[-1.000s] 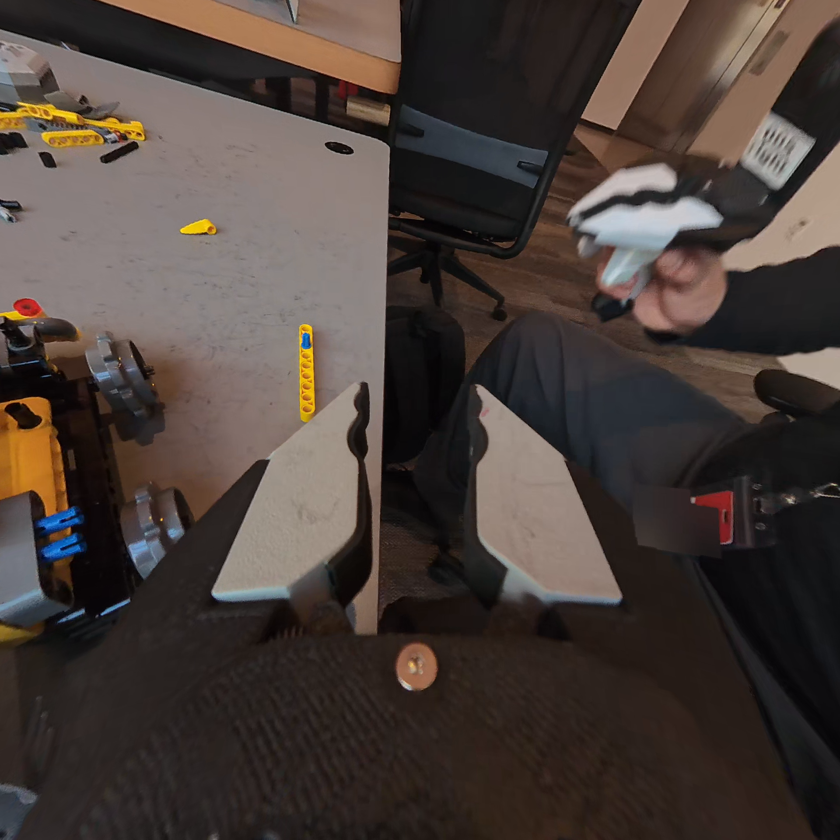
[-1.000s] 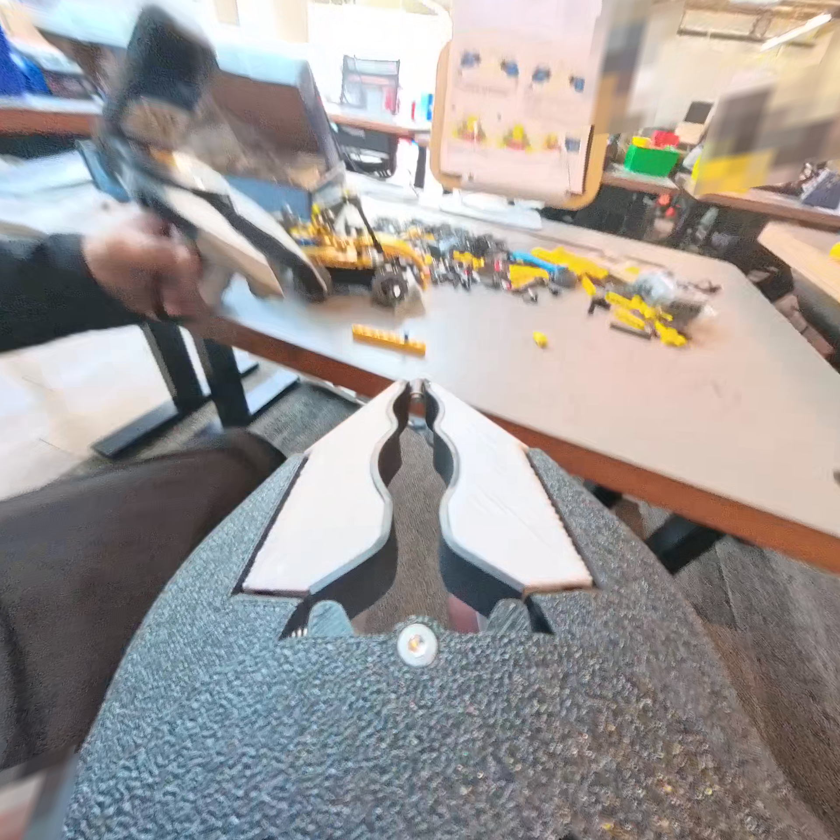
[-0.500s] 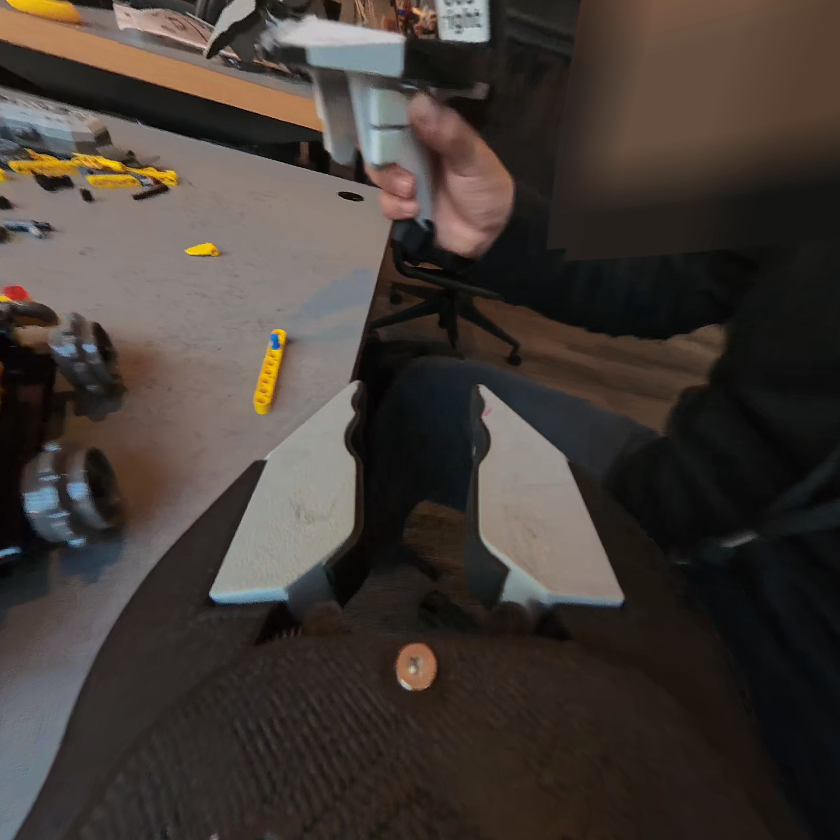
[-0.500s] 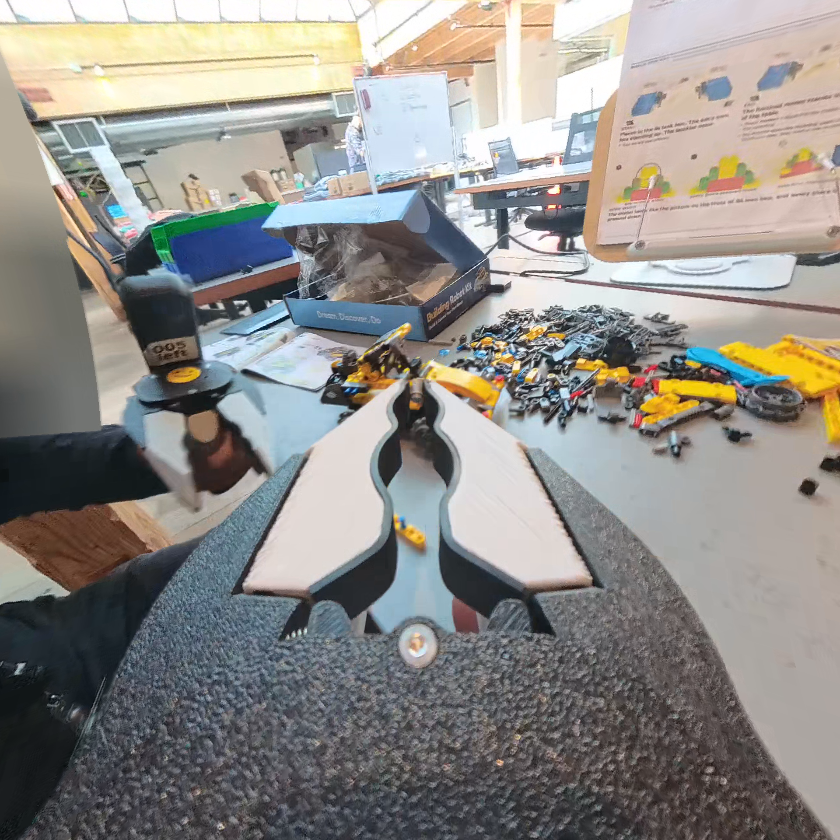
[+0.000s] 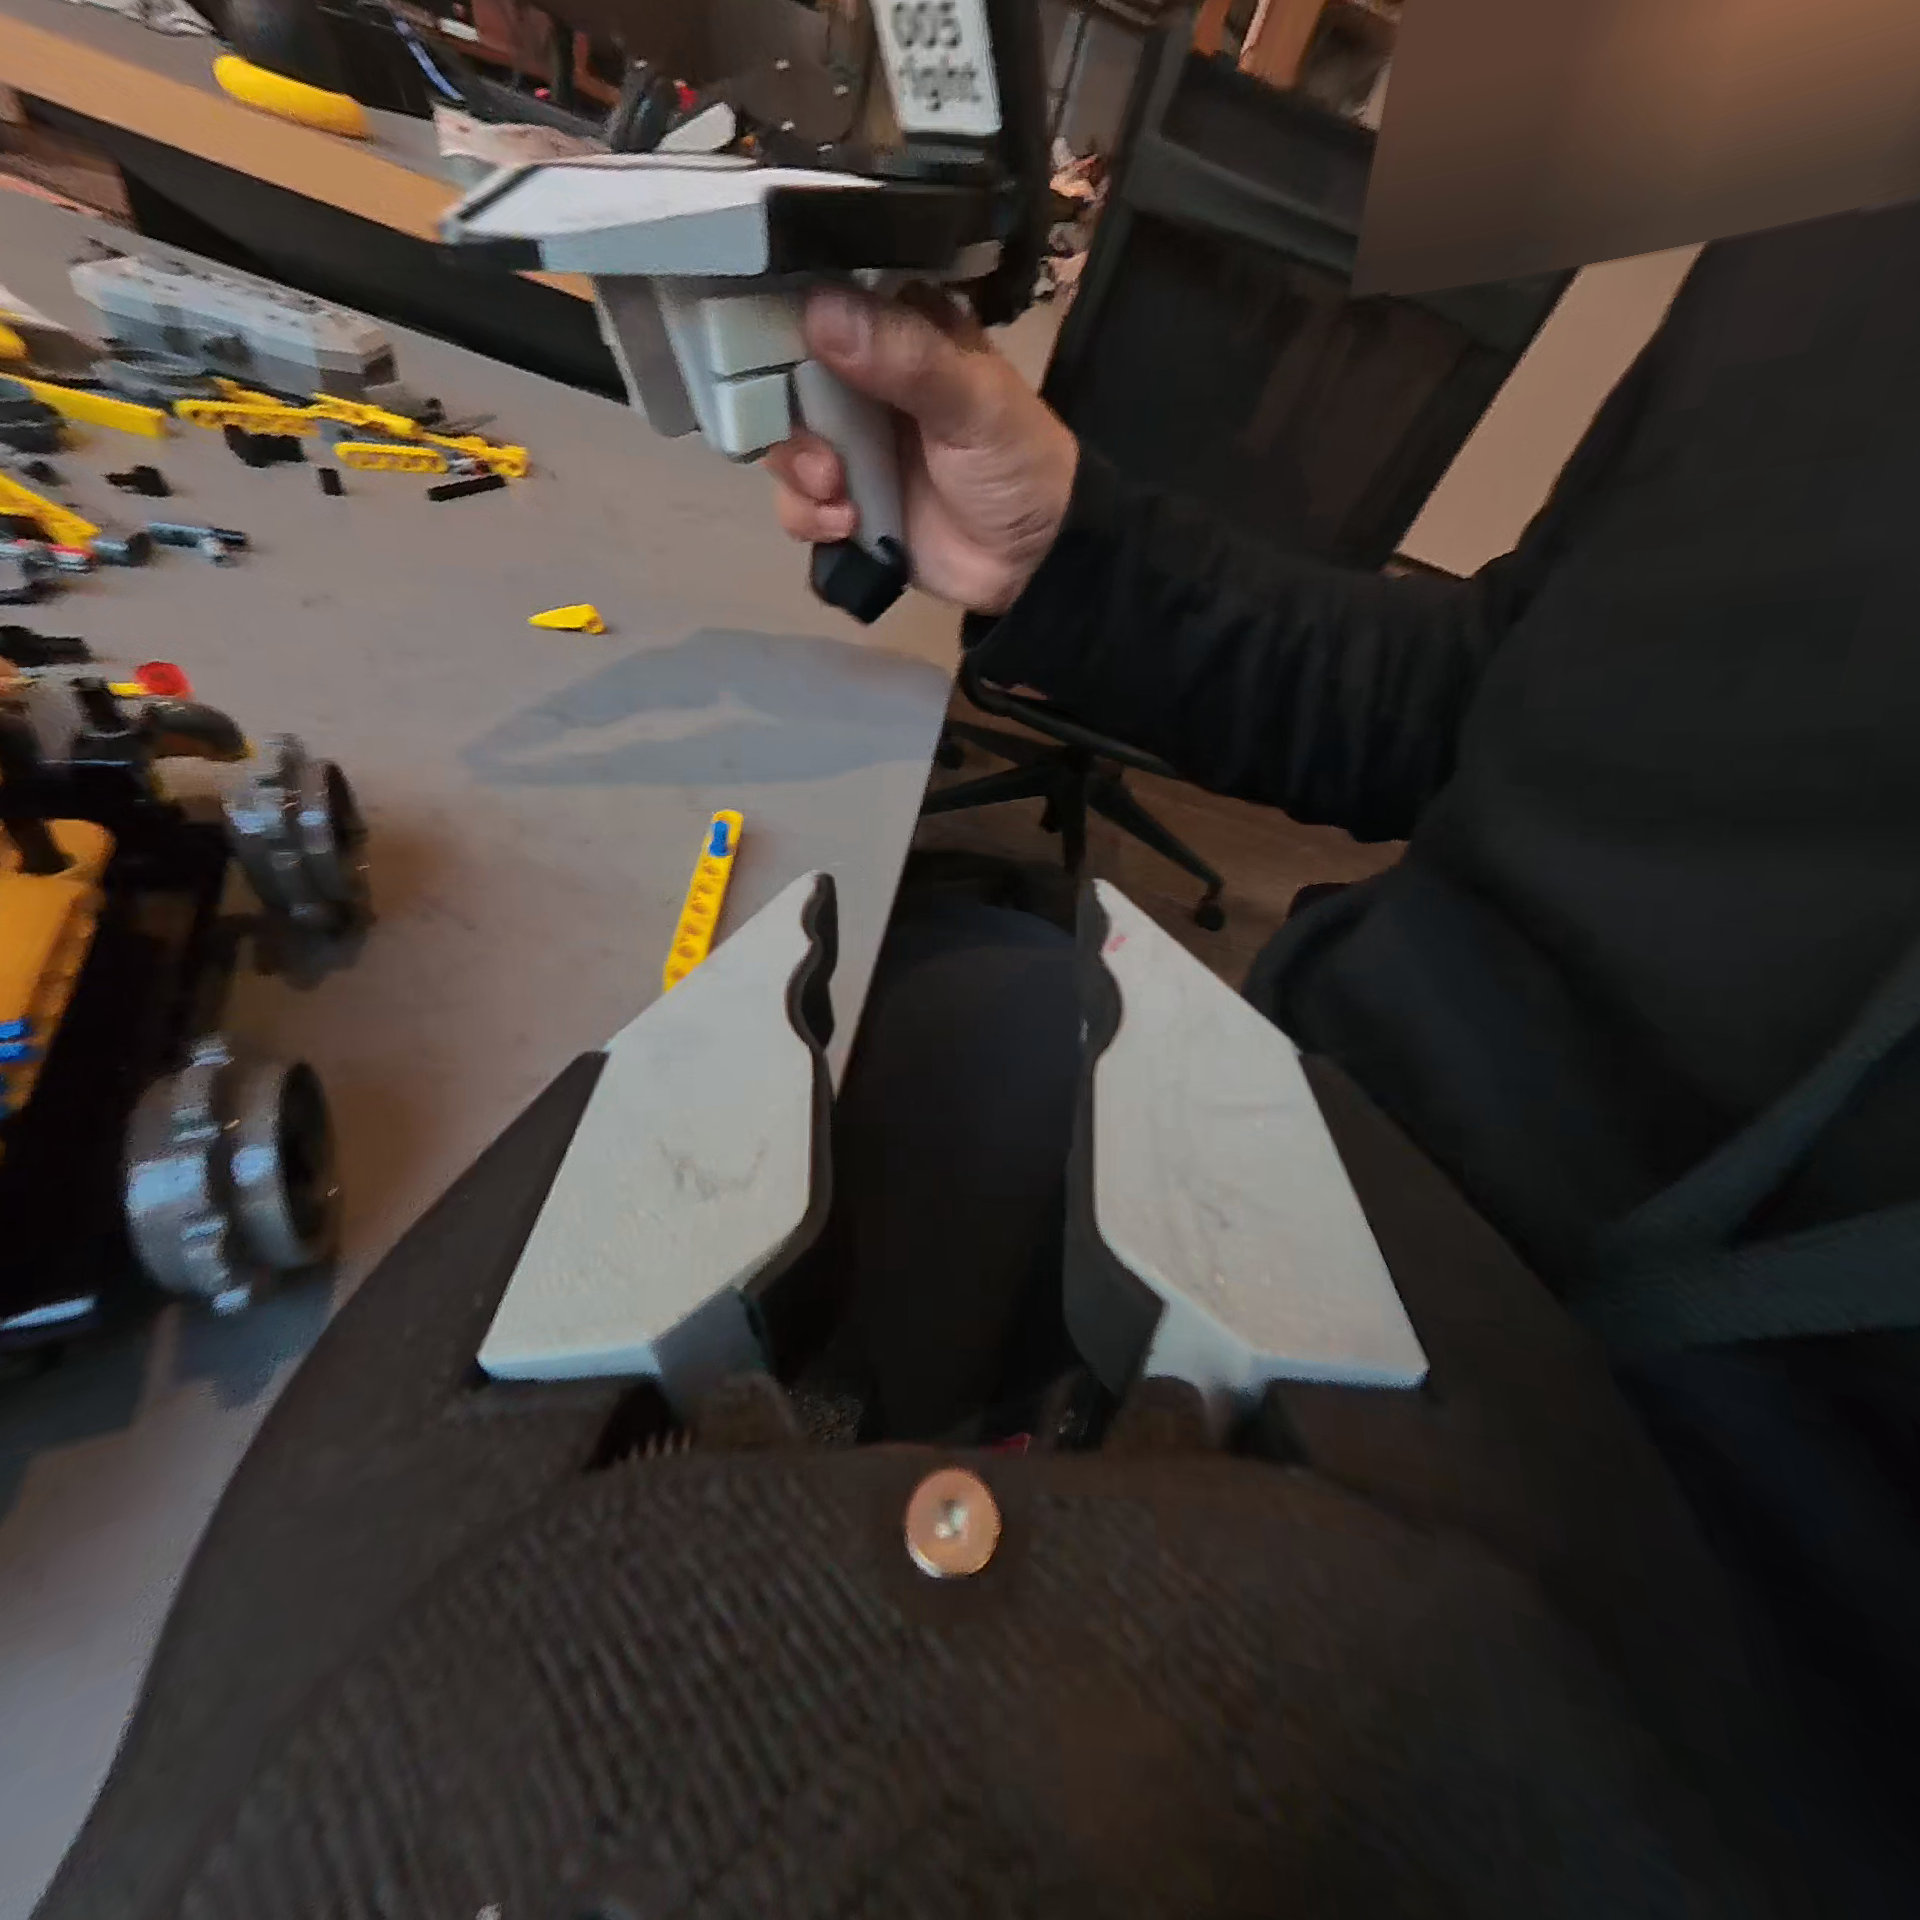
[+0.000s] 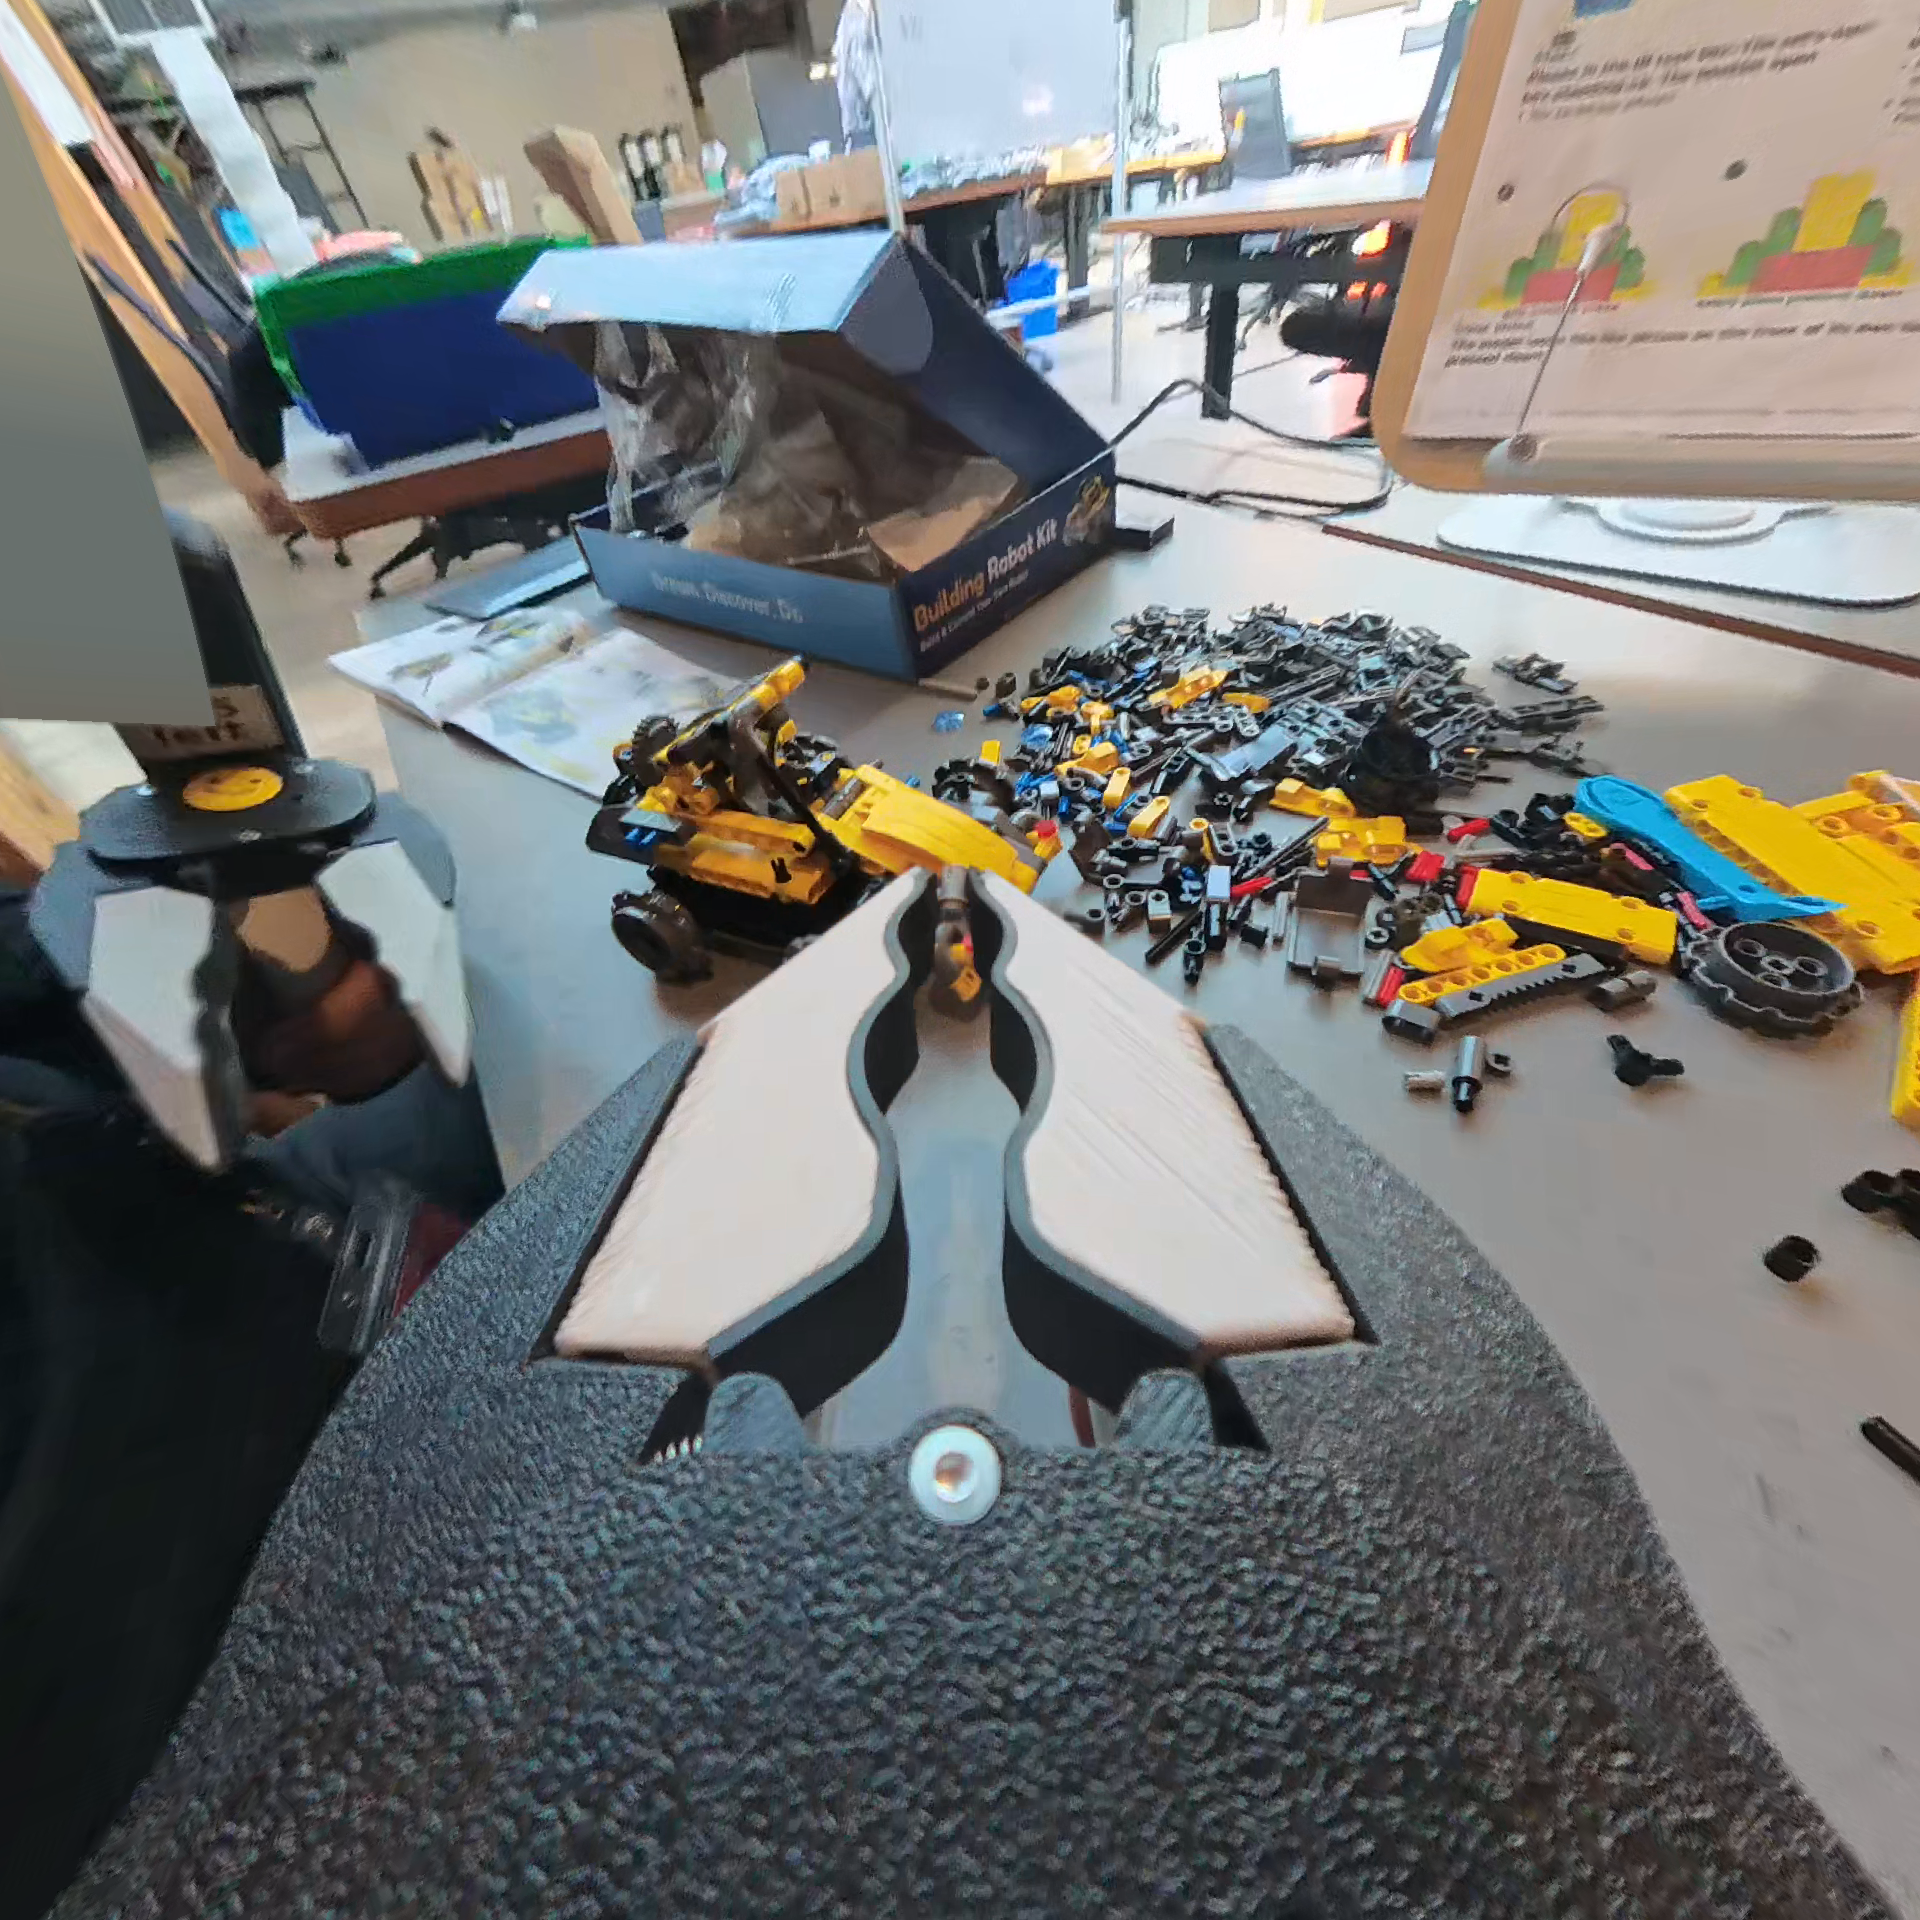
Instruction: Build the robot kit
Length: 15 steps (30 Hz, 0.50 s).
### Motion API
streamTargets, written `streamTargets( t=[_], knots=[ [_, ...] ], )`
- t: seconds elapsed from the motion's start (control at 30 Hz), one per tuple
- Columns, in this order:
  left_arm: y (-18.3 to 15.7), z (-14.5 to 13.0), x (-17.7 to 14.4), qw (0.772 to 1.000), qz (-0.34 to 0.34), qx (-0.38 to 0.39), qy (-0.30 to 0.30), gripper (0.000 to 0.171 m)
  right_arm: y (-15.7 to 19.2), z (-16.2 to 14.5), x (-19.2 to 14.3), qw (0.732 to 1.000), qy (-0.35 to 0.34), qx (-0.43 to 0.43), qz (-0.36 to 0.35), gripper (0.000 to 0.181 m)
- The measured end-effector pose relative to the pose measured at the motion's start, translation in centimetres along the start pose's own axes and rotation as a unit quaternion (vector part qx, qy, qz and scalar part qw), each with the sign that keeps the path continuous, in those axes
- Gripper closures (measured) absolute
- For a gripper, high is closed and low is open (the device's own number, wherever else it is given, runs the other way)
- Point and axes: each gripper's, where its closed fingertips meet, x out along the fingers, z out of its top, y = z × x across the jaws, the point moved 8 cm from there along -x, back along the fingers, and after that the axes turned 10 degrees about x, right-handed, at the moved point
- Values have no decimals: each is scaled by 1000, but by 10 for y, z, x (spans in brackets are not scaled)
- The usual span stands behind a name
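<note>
My right gripper [image 6: 951,894] is nearly shut on a small grey and yellow piece [image 6: 951,935] pinched at its tips. It is held above the grey table [image 6: 1558,1195], pointing at a partly built yellow and black vehicle [image 6: 769,842]. My left gripper [image 5: 956,904] is open and empty. It hangs at the table's right edge over a person's dark trouser leg. A yellow holed beam [image 5: 704,899] lies just left of its left finger. The vehicle's grey wheels [image 5: 229,1174] are at its left. The right gripper also shows in the left wrist view [image 5: 623,213], held in a hand.
A pile of loose black, yellow and blue pieces [image 6: 1299,790] covers the table's middle. An open blue box [image 6: 852,499], a booklet [image 6: 520,675] and a stand with a printed sheet [image 6: 1683,260] are behind. A yellow wedge [image 5: 566,619] lies alone. An office chair [image 5: 1091,790] stands off the edge. The left gripper's tips are roughly 15 cm from the right gripper's.
My right gripper rose from below the table edge to above the table, still pinching the small piece. In the left wrist view it moved from right to upper middle. My left gripper stayed open.
</note>
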Motion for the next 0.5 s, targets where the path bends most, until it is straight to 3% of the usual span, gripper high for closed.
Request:
streamTargets(
  t=[0.17, 0.3, 0.5],
  knots=[
    [4, -4, -6, 998, 56, -14, 12, 131, 9, -23, -2, 994, 110, -28, 13, 176],
    [16, 1, -1, 984, 149, -4, 98, 142, 12, -53, -4, 976, 199, -84, -23, 176],
    [29, 24, 18, 985, 118, -19, 123, 141, 11, -76, -7, 957, 256, -125, -47, 176]
  ],
)
